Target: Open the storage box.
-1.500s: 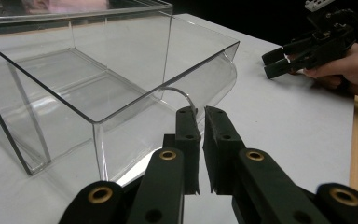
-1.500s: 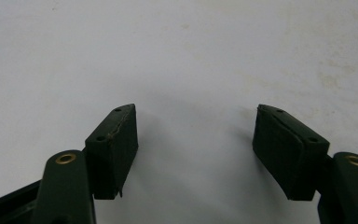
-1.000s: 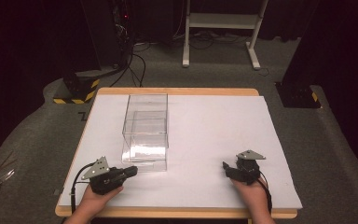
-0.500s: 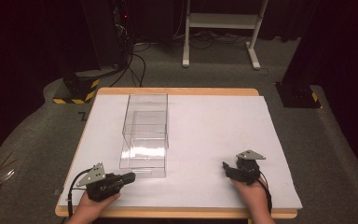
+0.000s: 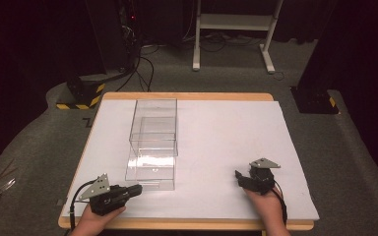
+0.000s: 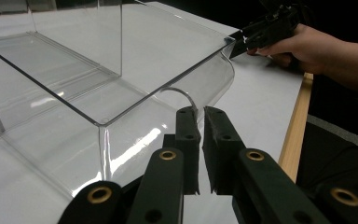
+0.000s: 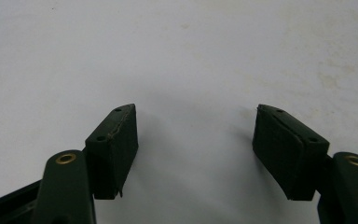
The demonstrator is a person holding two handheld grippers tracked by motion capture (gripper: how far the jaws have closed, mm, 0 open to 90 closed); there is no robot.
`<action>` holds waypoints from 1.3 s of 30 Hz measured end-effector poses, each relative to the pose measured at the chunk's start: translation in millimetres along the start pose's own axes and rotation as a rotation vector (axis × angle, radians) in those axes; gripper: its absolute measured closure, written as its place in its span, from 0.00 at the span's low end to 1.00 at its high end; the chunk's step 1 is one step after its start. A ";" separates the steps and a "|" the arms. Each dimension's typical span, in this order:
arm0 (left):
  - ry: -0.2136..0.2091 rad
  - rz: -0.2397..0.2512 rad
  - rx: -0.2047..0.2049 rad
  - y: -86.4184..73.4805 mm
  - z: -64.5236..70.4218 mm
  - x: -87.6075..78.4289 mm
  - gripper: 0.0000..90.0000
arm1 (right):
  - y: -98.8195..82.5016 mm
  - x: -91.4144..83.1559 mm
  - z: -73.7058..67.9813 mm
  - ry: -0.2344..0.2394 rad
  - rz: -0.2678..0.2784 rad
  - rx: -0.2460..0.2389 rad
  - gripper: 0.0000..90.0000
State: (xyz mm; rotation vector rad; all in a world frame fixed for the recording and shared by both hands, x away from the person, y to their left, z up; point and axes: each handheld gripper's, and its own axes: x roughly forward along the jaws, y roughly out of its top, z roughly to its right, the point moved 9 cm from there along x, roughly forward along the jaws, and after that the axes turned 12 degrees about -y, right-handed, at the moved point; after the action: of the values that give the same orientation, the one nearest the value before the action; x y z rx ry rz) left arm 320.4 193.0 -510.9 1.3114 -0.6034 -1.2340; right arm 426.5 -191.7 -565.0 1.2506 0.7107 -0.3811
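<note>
While the clear box (image 5: 152, 142) is sitting on the white table (image 5: 226, 137) from above, the left gripper (image 5: 137, 189) is lying just beside its near end and the right gripper (image 5: 237, 175) is resting well apart. In the left gripper view, the jaws are almost pinched together, holding nothing, near the box's curved lip (image 6: 186, 98). I think they should open first, then slide gently. In the right gripper view, the jaws are spread wide, empty.

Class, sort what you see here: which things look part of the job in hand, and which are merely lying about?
Likely the job:
clear box
left gripper, fingers nearly closed
right gripper, fingers apart
white sheet

Lying about:
white stand
floor cables
striped base
</note>
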 end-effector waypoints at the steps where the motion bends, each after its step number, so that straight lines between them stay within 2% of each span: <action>1: 0.000 0.002 0.000 0.4 0.3 -0.6 0.93 | 0.0 -0.1 0.0 0.001 -0.001 0.000 0.35; 4: 0.007 0.015 0.005 3.1 -0.1 -4.3 0.88 | 0.0 0.0 0.0 0.000 0.000 0.001 0.35; 7: 0.016 0.028 -0.001 6.2 0.0 -8.9 0.87 | 0.0 0.0 0.0 0.001 -0.001 0.000 0.34; 15: 0.021 0.080 0.022 20.6 3.5 -18.3 0.87 | 0.0 0.0 0.0 0.000 -0.001 0.000 0.35; 21: 0.015 0.111 0.029 30.1 4.9 -19.0 0.87 | -0.1 0.0 -0.1 0.000 -0.002 0.000 0.35; 30: 0.012 0.132 0.052 41.2 9.5 -15.6 0.84 | 0.0 0.0 -0.1 0.000 -0.002 0.000 0.34; 36: 0.048 0.147 0.076 47.9 7.8 -19.0 0.77 | 0.0 0.0 -0.1 0.000 -0.002 0.000 0.35; 39: 0.083 0.166 0.078 51.2 3.5 -24.9 0.71 | 0.0 0.0 -0.1 0.000 -0.001 0.000 0.35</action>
State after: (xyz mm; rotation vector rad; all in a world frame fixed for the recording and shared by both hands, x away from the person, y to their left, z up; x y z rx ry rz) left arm 326.3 204.5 -455.4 1.3420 -0.6923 -1.0244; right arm 426.5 -191.6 -565.0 1.2502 0.7120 -0.3820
